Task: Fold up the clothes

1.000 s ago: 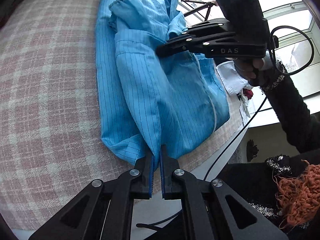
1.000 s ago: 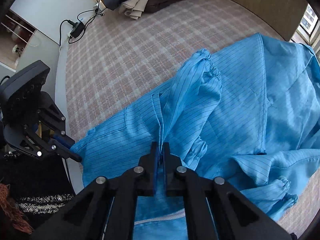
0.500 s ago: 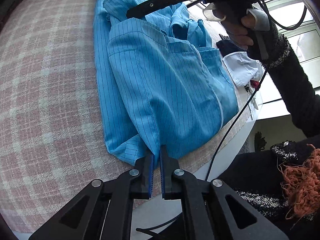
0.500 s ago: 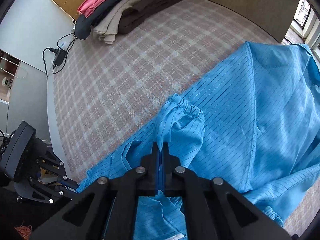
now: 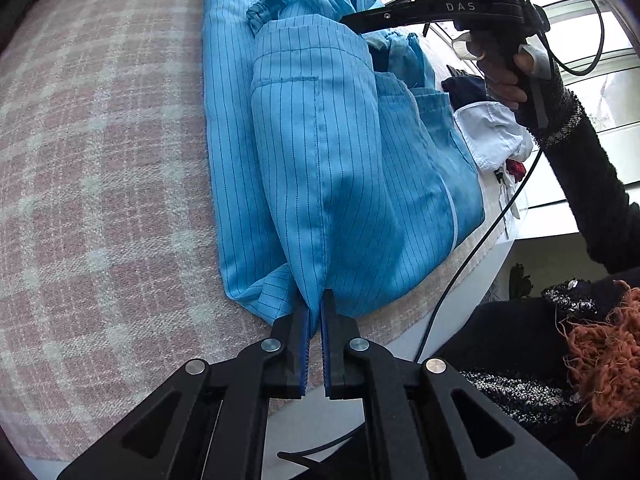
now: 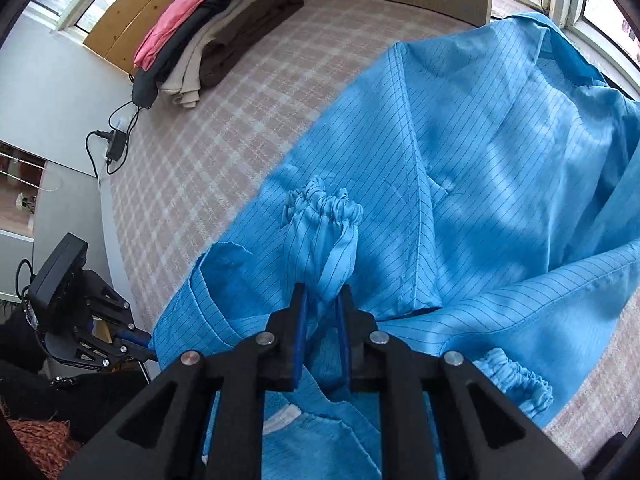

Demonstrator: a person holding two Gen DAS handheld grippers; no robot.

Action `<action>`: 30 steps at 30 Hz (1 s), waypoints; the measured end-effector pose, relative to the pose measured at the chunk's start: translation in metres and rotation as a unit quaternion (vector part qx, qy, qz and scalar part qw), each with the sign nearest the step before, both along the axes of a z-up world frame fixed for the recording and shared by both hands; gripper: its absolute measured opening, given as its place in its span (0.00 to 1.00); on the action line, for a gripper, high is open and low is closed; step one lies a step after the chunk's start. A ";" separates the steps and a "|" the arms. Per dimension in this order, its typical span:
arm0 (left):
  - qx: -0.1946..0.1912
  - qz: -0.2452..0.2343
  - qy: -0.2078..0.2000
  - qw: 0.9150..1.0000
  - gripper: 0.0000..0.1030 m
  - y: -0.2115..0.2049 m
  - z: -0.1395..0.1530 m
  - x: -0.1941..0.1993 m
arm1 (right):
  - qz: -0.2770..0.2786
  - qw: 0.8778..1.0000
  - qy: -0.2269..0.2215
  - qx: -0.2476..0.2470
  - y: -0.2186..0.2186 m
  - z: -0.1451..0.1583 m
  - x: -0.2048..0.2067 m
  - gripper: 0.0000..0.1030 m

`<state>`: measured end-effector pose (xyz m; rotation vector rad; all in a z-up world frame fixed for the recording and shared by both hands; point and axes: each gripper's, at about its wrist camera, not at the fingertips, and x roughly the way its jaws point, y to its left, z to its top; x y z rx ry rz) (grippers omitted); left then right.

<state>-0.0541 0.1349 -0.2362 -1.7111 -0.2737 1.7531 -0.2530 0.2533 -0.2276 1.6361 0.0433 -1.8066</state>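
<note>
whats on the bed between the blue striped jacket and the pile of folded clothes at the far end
Nothing: in the right wrist view only bare pink plaid bedcover lies between the blue striped jacket and the pile of folded clothes.

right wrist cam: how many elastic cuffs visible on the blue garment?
2. One cuff mid-frame, topping the upright bunched sleeve; the other cuff lower right, at the blue garment's edge. Folds may hide more.

Both wrist views looked steeply down, close over the blue garment (image 5: 344,168), sharing it and the checked cover (image 6: 224,136).
</note>
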 end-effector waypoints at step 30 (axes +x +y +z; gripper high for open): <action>-0.134 -0.019 0.086 0.987 0.14 0.097 0.035 -0.191 | -0.013 0.999 0.006 -0.043 0.011 -0.012 0.012 0.29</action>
